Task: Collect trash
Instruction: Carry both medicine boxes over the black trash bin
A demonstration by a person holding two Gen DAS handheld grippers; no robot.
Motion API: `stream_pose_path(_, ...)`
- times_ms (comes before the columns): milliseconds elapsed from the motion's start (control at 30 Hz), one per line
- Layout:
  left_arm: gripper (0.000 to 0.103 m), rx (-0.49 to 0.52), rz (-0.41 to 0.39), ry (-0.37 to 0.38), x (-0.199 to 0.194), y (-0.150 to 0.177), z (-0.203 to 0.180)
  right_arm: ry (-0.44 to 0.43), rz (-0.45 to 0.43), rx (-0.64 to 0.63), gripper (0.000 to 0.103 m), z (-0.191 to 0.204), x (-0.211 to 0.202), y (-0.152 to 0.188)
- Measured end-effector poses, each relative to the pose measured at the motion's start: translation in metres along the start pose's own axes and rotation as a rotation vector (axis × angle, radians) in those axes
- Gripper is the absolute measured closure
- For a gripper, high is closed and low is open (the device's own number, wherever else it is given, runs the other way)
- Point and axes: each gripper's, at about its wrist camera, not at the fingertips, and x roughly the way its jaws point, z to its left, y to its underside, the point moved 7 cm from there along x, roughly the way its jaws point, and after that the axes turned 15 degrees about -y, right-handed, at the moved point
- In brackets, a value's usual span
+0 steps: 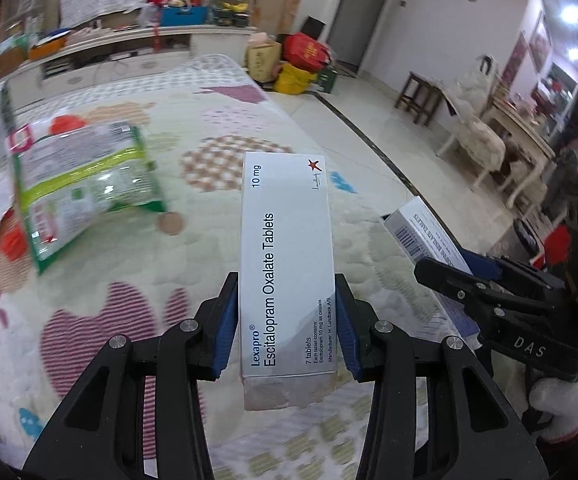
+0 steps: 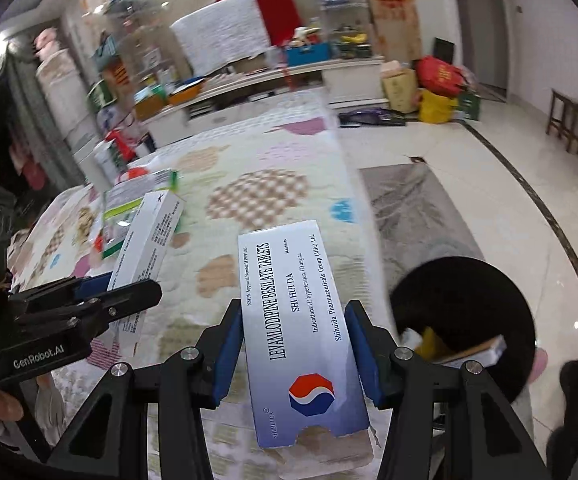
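Cardboard is what you are carrying in both hands: your left gripper [image 1: 287, 324] is pinching the Lexapro box [image 1: 287, 264] across its narrow sides near the back end, and your right gripper [image 2: 295, 350] is clamping the Levamlodipine box [image 2: 301, 332] the same way, its torn flap hanging toward you. Both cartons are looking light and thin-walled, so they are likely crushing easily; you are doing well holding them across the short width, where the folded edges are stiffest, and a gentle squeeze should be enough since the glossy faces could be slipping under a hard one. Below and right of the right-hand carton, the black bin [image 2: 465, 320] is standing on the floor with several discarded packets already lying inside it, so that is probably where both boxes are heading. Farther out on the quilted cover [image 1: 193, 208], a green snack bag [image 1: 85, 188] is lying flat, soft and crinkly, best taken by an edge. Beyond it, a white counter [image 1: 129, 40] is running along the wall.
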Motion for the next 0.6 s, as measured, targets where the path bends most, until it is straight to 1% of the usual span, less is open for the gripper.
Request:
stream_pose_path(167, 0.061, 0.05, 0.006, 0.026, 0.006, -0.004, -0.029, 0.043, -0.029, 0.047, 0.054, -0.029, -0.016, 0.001)
stream_pose_path(400, 0.061, 0.09, 0.017, 0.057, 0.014, -0.007, -0.061, 0.09, -0.051, 0.11, 0.054, -0.067, -0.035, 0.007)
stream_pose_path(600, 0.061, 0.126, 0.03, 0.098, 0.021, -0.008, -0.089, 0.124, -0.063, 0.147, 0.054, -0.093, -0.041, 0.009)
